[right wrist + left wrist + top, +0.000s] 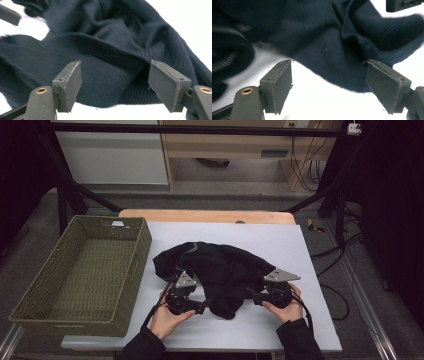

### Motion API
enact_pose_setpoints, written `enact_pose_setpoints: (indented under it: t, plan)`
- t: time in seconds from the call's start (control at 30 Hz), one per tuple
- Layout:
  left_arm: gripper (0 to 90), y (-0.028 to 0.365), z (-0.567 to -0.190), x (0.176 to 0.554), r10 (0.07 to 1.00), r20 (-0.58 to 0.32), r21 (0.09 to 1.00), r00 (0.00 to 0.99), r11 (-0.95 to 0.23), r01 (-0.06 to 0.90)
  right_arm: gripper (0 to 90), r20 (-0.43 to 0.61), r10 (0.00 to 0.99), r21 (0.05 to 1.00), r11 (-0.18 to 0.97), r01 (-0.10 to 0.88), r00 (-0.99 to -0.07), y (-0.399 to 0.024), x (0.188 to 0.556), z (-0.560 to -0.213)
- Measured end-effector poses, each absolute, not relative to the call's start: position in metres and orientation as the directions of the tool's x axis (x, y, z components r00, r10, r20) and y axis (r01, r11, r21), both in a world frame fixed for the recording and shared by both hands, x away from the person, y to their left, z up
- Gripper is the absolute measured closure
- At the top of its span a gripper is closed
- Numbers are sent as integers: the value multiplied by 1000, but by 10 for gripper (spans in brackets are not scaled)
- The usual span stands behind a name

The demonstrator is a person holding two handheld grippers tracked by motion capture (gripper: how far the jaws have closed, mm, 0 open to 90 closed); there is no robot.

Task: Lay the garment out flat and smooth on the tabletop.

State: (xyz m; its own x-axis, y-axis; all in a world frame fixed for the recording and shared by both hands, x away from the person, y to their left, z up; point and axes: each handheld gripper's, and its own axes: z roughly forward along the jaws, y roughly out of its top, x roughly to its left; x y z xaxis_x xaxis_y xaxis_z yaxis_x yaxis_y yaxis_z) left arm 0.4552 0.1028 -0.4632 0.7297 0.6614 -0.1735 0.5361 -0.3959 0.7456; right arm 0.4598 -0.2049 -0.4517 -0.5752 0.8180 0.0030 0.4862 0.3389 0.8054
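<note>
The bench [300,245] carries a green woven basket [82,270] at its left edge. Just right of the basket lies a crumpled black garment [220,267]. At the garment's near edge, the left gripper [200,307] and right gripper [250,296] face each other, both with fingers [280,85] released, spread around the cloth's hem without pinching it

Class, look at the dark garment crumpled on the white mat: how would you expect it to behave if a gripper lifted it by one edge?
The dark garment would probably sag and trail, since it lies in soft folds. Its ribbed knit hem suggests some stretch and a surface the pads would likely grip. It seems light for its bulk, and unlikely to roll, slumped flat on the white mat.
</note>
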Motion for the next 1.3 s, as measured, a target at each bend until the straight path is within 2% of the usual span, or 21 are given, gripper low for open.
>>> enact_pose_setpoints:
  t: [0.13,0.23,0.3,0.37,0.57,0.6,0.67,0.73,0.87,1.03,1.2,1.23,1.3]
  plan:
    - [271,89,-472,452,641,-160,743,751,-423,519,243,23,825,775,342,531,-564,-205,466,-461]
    - [396,78,-477,450,626,-135,738,768,-453,500,263,40,812,764,351,542,-582,-199,466,-466]
    - [463,74,-480,448,636,-65,740,769,-486,465,296,46,801,758,361,544,-597,-196,467,-470]
    - [569,75,-478,448,646,-52,738,762,-489,464,333,44,798,744,375,552,-601,-193,468,-473]
    - [774,81,-479,450,645,-84,739,759,-471,482,648,55,800,728,377,573,-597,-194,470,-478]
    - [800,82,-479,450,643,-88,739,761,-470,483,723,56,802,728,375,574,-595,-195,469,-477]
    - [844,83,-478,449,638,-88,736,765,-476,482,807,81,799,730,360,581,-596,-197,469,-474]
    - [863,85,-475,449,635,-95,728,767,-481,489,850,77,798,736,359,574,-598,-201,467,-469]
    - [874,100,-462,443,626,-114,733,771,-471,491,868,95,789,746,347,568,-607,-210,460,-459]
    - [875,136,-444,424,633,-92,751,768,-462,471,873,143,747,743,352,570,-649,-213,448,-447]
    - [875,160,-450,411,661,-83,751,746,-450,482,869,154,670,704,441,556,-727,-197,434,-446]
    - [874,161,-452,411,666,-88,750,741,-445,489,858,156,667,700,445,558,-728,-194,433,-447]
    - [872,162,-458,415,676,-94,746,731,-438,502,778,160,663,716,432,548,-731,-193,433,-447]
